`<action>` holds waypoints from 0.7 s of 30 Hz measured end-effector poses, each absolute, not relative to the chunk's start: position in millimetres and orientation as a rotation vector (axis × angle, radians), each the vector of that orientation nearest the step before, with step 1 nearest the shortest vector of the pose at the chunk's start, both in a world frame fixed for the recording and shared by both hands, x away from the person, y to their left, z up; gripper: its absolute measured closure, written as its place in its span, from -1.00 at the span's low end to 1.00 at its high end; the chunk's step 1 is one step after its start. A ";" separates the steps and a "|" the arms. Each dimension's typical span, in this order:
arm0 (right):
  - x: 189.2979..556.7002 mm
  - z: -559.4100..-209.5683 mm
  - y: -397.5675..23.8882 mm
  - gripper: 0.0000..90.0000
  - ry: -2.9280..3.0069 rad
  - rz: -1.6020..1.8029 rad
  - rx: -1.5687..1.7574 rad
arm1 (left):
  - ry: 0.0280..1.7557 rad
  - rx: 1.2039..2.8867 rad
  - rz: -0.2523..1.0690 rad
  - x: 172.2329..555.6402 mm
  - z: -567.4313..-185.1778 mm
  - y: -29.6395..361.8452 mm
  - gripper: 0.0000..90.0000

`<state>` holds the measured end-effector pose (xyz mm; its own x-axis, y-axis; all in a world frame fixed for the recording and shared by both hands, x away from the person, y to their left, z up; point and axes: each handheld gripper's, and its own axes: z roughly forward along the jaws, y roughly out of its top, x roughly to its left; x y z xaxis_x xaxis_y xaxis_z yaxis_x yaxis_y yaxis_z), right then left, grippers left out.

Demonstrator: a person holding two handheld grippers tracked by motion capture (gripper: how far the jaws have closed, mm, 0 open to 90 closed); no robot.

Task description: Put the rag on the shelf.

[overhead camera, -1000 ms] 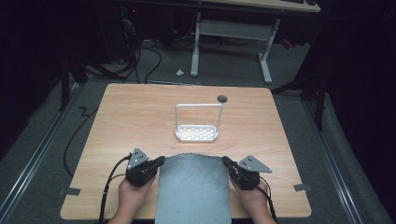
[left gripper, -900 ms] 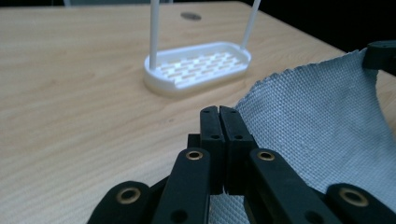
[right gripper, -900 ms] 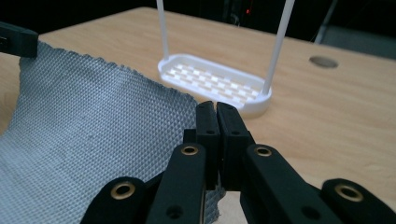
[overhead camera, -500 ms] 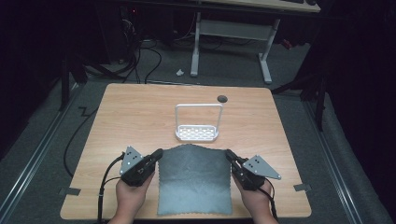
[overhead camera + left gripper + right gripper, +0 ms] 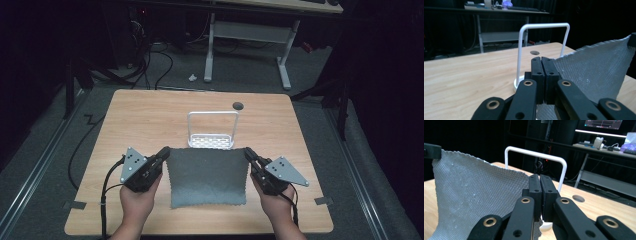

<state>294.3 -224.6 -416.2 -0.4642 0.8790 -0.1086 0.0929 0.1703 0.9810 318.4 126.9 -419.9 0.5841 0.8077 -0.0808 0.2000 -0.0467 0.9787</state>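
Note:
A grey textured cloth (image 5: 207, 176) hangs stretched between my two grippers above the near half of the table. My left gripper (image 5: 164, 151) is shut on the cloth's far left corner, and its jaws press together on the cloth (image 5: 596, 67) in the left gripper view. My right gripper (image 5: 248, 152) is shut on the far right corner, with the cloth (image 5: 471, 192) spreading to the left of its closed jaws. The cloth's near edge lies close to the tabletop.
A white wire rack (image 5: 212, 130) with a perforated base and a tall hoop stands just beyond the cloth, mid-table. A round hole (image 5: 238, 105) sits in the wooden table (image 5: 140, 120) behind it. A desk frame (image 5: 245, 35) and cables lie on the floor beyond.
Both grippers have moved toward the near edge and a little apart, with the cloth held between them. The cloth's near edge, off the table's front before, now lies over the tabletop.

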 end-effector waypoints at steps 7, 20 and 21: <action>296.0 -401.9 -224.4 0.99 1.686 1.386 0.914 | 0.847 1.559 0.643 319.8 -403.9 123.3 0.98; 306.3 -370.6 -226.7 0.99 1.648 1.407 0.893 | 0.822 1.516 0.687 333.9 -373.1 123.6 0.98; 308.0 -368.0 -226.7 0.99 1.644 1.408 0.895 | 0.820 1.517 0.692 335.2 -371.1 123.2 0.98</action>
